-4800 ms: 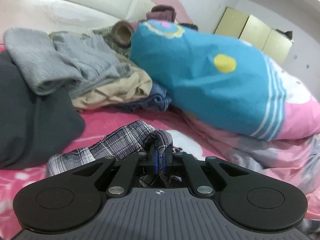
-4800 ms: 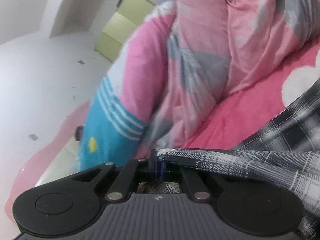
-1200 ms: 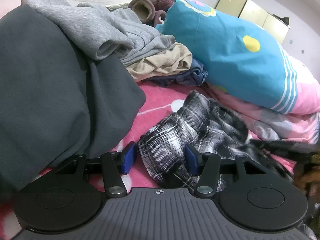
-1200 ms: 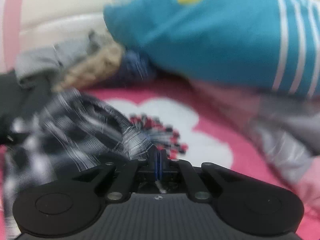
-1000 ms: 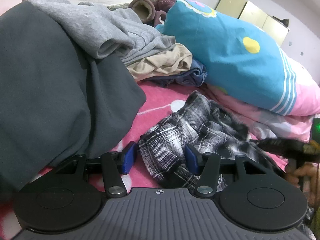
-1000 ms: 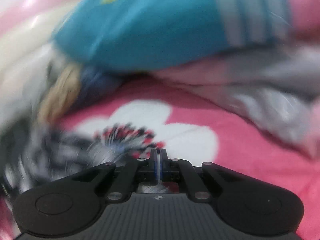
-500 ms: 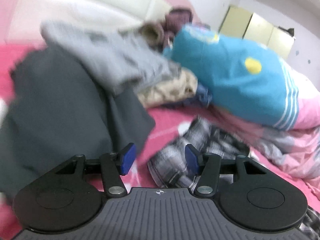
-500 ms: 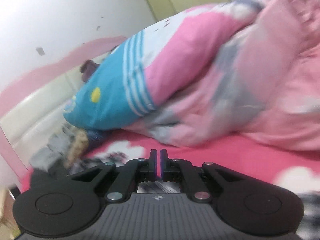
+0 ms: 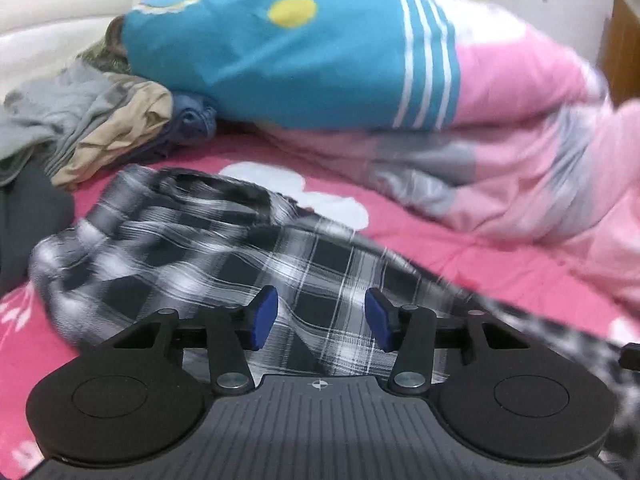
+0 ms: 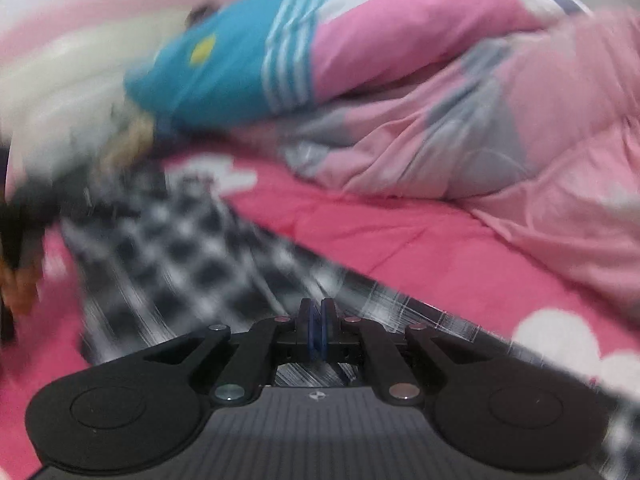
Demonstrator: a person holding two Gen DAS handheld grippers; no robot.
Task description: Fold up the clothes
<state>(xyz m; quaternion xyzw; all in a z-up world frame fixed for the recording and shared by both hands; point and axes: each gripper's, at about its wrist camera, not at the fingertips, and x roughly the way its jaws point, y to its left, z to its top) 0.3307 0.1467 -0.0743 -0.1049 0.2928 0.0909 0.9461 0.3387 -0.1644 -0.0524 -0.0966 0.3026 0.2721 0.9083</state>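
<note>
I have barely begun: the plaid garment (image 9: pixel 208 256) lies rumpled on the pink bedspread (image 9: pixel 460 256), bunched in soft ridges toward ten o'clock in my left wrist view and drawn out in a long band toward four o'clock, with no clean fold that I can see in it. My left gripper (image 9: pixel 318 316) hangs over that cloth with its blue pads (image 9: pixel 264 316) apart and closing; plaid shows between them, but the pads do not press on it, so I judge it is not yet holding anything. My right gripper (image 10: pixel 318 330) has its pads pressed together, and plaid cloth (image 10: pixel 192 248) runs right up to and under the tips; the view is smeared, yet I read this as a pinch on an edge of the garment, pulling it taut. At ten o'clock from the garment sits a heap of other clothes (image 9: pixel 104 128), grey, tan and blue, crumpled beside a dark garment (image 9: pixel 28 224) at nine o'clock; none looks folded. The rolled quilt (image 9: pixel 400 64) lies across the far side from twelve to three o'clock. What is left, as I judge it: spread the plaid flat, fold it, then the whole heap.
</note>
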